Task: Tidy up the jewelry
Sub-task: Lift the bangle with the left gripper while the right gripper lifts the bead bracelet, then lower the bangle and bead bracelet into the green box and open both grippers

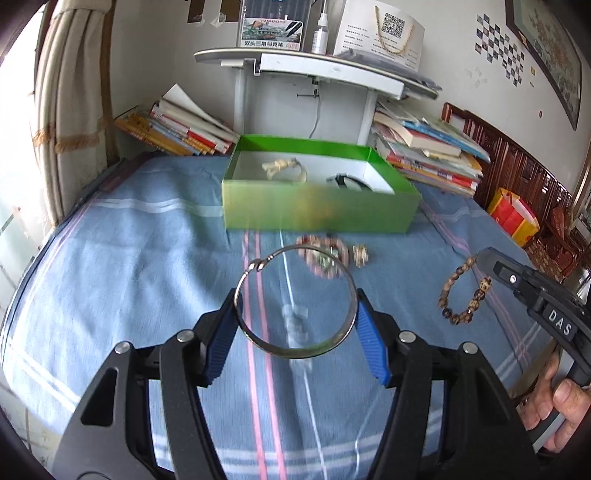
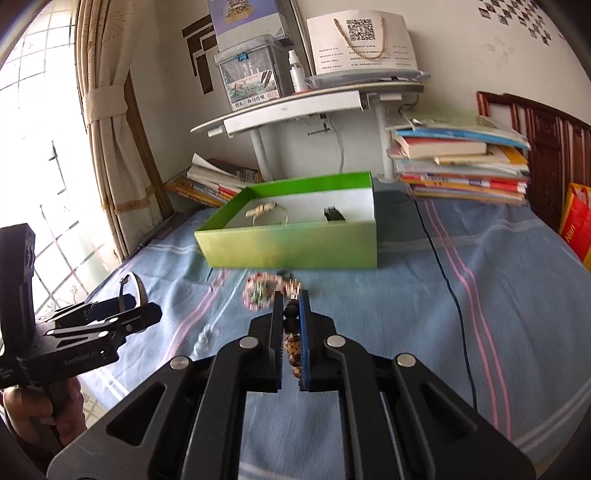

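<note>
Blue striped bedsheet (image 1: pixel 147 258) carries green box (image 1: pixel 317 210), book stacks (image 1: pixel 424 155), colourful bracelet (image 1: pixel 325 256)

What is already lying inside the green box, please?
Inside the green box lie a pale bracelet with a knotted tie and a black item, apart on the white floor. The front wall hides the floor nearest it.

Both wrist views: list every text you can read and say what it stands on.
"DAS": right gripper body, seen from the left wrist.
"TIANHAO": marker box on the shelf; its Chinese line is too blurred.
White paper bag: QR code, small print unreadable.
Left gripper body: embossed lettering, too blurred.
</note>
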A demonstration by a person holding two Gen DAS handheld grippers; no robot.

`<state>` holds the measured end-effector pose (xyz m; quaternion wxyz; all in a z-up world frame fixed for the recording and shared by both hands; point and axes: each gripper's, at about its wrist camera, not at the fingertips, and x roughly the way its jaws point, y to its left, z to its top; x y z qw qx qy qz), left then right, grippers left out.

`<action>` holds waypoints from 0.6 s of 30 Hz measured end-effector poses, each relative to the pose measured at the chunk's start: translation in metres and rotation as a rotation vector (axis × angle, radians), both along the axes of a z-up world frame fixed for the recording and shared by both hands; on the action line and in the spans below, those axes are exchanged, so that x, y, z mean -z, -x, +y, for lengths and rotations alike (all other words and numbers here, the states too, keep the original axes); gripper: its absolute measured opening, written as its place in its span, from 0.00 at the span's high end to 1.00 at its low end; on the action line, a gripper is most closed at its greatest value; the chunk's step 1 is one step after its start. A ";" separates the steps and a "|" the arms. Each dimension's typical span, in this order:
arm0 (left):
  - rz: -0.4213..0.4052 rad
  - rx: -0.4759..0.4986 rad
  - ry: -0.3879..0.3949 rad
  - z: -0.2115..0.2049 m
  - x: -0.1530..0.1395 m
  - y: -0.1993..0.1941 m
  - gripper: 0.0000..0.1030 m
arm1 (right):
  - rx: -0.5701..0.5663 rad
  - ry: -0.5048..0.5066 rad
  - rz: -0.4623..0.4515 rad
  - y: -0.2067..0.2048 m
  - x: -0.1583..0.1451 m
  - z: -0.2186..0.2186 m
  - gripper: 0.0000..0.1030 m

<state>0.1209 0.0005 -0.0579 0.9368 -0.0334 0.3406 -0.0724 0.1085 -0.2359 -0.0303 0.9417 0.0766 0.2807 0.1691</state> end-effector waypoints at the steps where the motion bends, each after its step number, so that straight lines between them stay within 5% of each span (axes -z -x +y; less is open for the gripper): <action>1: -0.007 -0.002 0.003 -0.001 -0.006 -0.013 0.41 | -0.005 0.002 -0.010 -0.010 -0.005 0.000 0.92; 10: -0.049 -0.054 -0.030 -0.007 -0.048 -0.142 0.41 | -0.012 0.029 -0.096 -0.116 -0.051 -0.001 0.92; 18: 0.049 -0.091 -0.093 -0.006 -0.012 -0.218 0.41 | 0.021 0.076 -0.004 -0.205 -0.017 -0.001 0.92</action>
